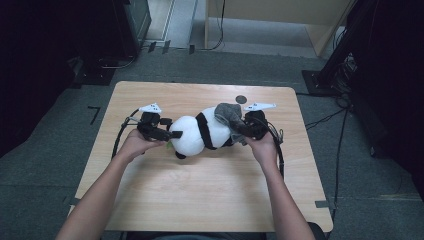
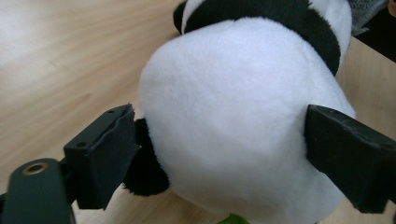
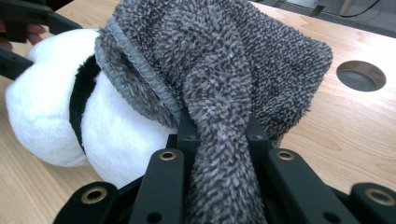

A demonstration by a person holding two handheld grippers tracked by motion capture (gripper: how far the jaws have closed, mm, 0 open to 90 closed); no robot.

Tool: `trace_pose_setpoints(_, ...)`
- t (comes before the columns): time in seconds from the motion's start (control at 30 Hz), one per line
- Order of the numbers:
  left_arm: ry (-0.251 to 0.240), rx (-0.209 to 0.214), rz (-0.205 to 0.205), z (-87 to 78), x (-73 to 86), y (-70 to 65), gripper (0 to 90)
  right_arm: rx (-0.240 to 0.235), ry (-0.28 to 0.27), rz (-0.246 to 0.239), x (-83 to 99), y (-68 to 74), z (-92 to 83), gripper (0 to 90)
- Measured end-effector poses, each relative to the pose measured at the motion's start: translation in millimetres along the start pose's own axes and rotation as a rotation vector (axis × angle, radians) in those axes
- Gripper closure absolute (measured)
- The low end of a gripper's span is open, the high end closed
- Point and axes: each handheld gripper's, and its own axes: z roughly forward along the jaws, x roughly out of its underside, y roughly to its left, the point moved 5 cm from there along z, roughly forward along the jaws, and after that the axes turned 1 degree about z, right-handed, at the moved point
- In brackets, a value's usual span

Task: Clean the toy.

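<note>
High view shows a wooden table [image 1: 150,200] with a plush panda [image 1: 197,134] lying on its side near the middle, a little toward the far edge, below the round cable hole [image 1: 241,99] near that edge. A grey fuzzy sock [image 1: 229,116] is drawn over the end of the panda that faces the right hand.

The right gripper [image 1: 245,131] is clamped narrow on a fold of that sock; in the right gripper view the grey pile runs straight down between the two black jaws, and the sock's ribbed cuff [image 3: 135,88] sits partway over the white body. The left gripper [image 1: 172,134] stands wide around the panda's other end. In the left gripper view its pads sit to either side of the white plush, at its flanks, and I cannot tell whether they press in, so I read it as bracketing the toy rather than gripping it.

The step in hand appears to be working the sock along the panda. To do it well, the left jaws should probably close firmly on the body first, so the toy cannot slide across the tabletop. Then the right hand can draw the cuff, keeping the fold deep between the jaws and pulling in line with the body, since a sideways tug would likely roll the panda or slip the pile free.
</note>
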Motion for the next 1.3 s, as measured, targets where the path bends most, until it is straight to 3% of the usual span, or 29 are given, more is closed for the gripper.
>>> trace_pose_setpoints(0.1, 0.042, 0.036, 0.050, 6.8, 6.1, -6.0, 0.2, -0.018, -0.004, -0.008, 0.1, 1.9, 1.8, 76.4)
trace_pose_setpoints(0.2, 0.074, 0.119, 0.112, 14.7, 12.9, -19.5, 0.0, -0.017, -0.010, -0.032, -0.8, 5.5, 3.6, 76.4)
trace_pose_setpoints(0.27, 0.059, 0.126, 0.124, 15.6, 15.4, -24.6, 0.0, -0.010, -0.014, -0.046, -1.1, 7.9, 4.8, 76.4)
trace_pose_setpoints(0.33, 0.029, 0.137, 0.105, 15.4, 18.7, -25.6, 0.0, -0.003, -0.016, -0.051, -1.1, 8.6, 5.5, 76.5)
trace_pose_setpoints(0.43, 0.042, 0.145, 0.103, 16.6, 22.1, -30.5, 1.0, 0.003, -0.029, -0.051, -1.6, 10.8, 7.6, 76.7)
trace_pose_setpoints(0.57, 0.049, 0.110, 0.045, 13.4, 24.1, -33.3, 16.4, 0.049, -0.054, -0.076, -3.8, 15.5, 12.1, 76.8)
trace_pose_setpoints(0.7, 0.041, 0.095, 0.011, 7.5, 23.4, -36.2, 40.5, 0.080, -0.079, -0.071, -6.7, 13.6, 10.2, 76.5)
trace_pose_setpoints(0.83, 0.040, 0.070, -0.010, 3.7, 16.7, -43.4, 50.3, 0.093, -0.105, -0.051, -10.8, 10.5, -3.2, 76.4)
trace_pose_setpoints(0.93, 0.004, 0.060, -0.038, 0.8, 10.5, -46.5, 53.1, 0.078, -0.124, -0.035, -13.1, 13.1, -16.1, 76.4)
trace_pose_setpoints(1.03, -0.043, 0.017, -0.073, -2.9, 3.6, -47.8, 53.2, 0.062, -0.141, -0.043, -15.7, 22.0, -25.9, 76.4)
trace_pose_setpoints(1.17, -0.115, 0.009, -0.143, -9.2, -3.0, -47.6, 53.0, 0.013, -0.164, -0.064, -19.4, 42.6, -30.7, 76.4)
trace_pose_setpoints(1.3, -0.138, -0.003, -0.163, -11.2, -6.5, -51.4, 52.8, -0.044, -0.150, -0.093, -17.4, 70.7, -24.6, 76.4)
